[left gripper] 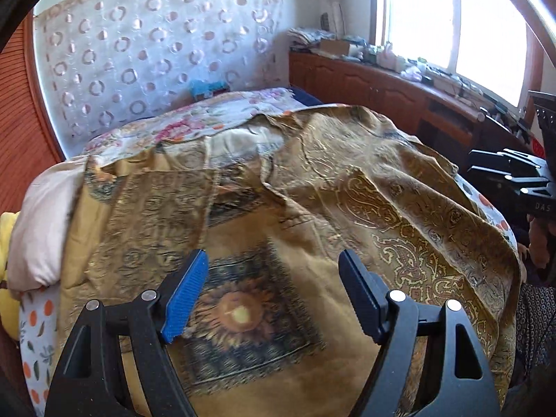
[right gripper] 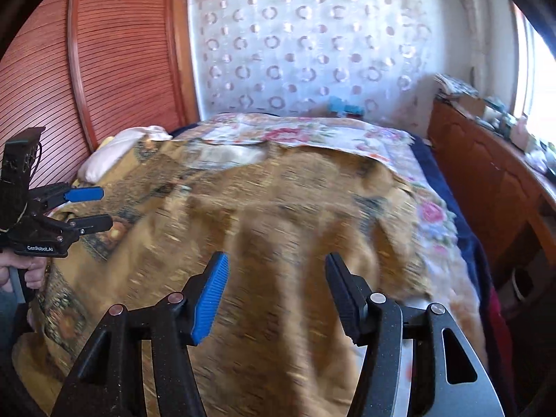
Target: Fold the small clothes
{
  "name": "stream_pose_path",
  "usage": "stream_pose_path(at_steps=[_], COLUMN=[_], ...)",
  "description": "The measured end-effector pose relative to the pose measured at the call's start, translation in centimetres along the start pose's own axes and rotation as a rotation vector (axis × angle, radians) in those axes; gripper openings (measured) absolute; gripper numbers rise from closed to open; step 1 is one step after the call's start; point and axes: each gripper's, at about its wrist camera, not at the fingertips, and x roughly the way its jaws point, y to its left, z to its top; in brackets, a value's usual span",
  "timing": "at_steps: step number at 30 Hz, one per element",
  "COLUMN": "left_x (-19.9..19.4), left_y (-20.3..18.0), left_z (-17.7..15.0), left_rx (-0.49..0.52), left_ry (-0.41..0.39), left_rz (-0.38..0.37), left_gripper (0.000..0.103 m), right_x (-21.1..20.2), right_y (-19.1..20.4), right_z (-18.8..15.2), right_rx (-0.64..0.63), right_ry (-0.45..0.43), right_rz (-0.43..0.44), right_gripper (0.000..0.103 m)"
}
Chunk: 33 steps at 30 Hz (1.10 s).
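A gold patterned cloth point(left gripper: 278, 208) lies spread and rumpled across a bed point(right gripper: 448, 180), covering most of it, with a floral quilt point(right gripper: 312, 133) showing beyond the cloth's far edge toward the curtain point(right gripper: 312, 45). The left claw point(left gripper: 272, 295) hangs over the near part of the cloth, above a sunflower print point(left gripper: 239, 312), its jaws wide apart and nothing between them. The right claw point(right gripper: 276, 295) is also over the cloth (this view is blurred), jaws parted and empty; no pad presses on the fabric. Seen from the right wrist, the left claw point(right gripper: 93, 208) stands at the cloth's left edge, a hand point(right gripper: 21, 274) on its grip. A white pillow point(left gripper: 41, 229) sits beside the cloth on that same side, against a slatted wooden panel point(right gripper: 104, 52). To the cloth's right, a wooden cabinet point(left gripper: 365, 80) runs under a bright window point(left gripper: 451, 17), its top crowded with small items too indistinct to name.
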Motion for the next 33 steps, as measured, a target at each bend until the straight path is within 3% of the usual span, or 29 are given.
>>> stream_pose_path(at_steps=[8,16,28,30,33], left_x=[2.5,5.3,5.9,5.9,6.0], left_y=[-2.5,-4.3,-4.7,-4.7,-4.6], left_z=[1.7,1.2,0.9,0.8,0.8], left_rx=[0.038,0.082,0.075,0.074,0.074], left_ry=[0.064,0.147,0.152,0.153,0.153], left_rz=[-0.053,-0.053,-0.061,-0.061,-0.061], left_gripper=[0.078,0.078,0.091,0.092,0.092], right_x=[-1.3,0.4,1.4,1.7,1.7], right_y=[-4.4,-5.5,-9.4,-9.6,-9.9], right_z=[-1.3,-0.4,0.7,0.7,0.7], right_rx=[0.083,0.164,0.256,0.274,0.296], right_ry=[0.033,0.108,0.171,0.172,0.16], right_rz=[-0.102,-0.089,-0.053,-0.018,0.045], right_gripper=[0.06,0.06,0.06,0.053,0.03])
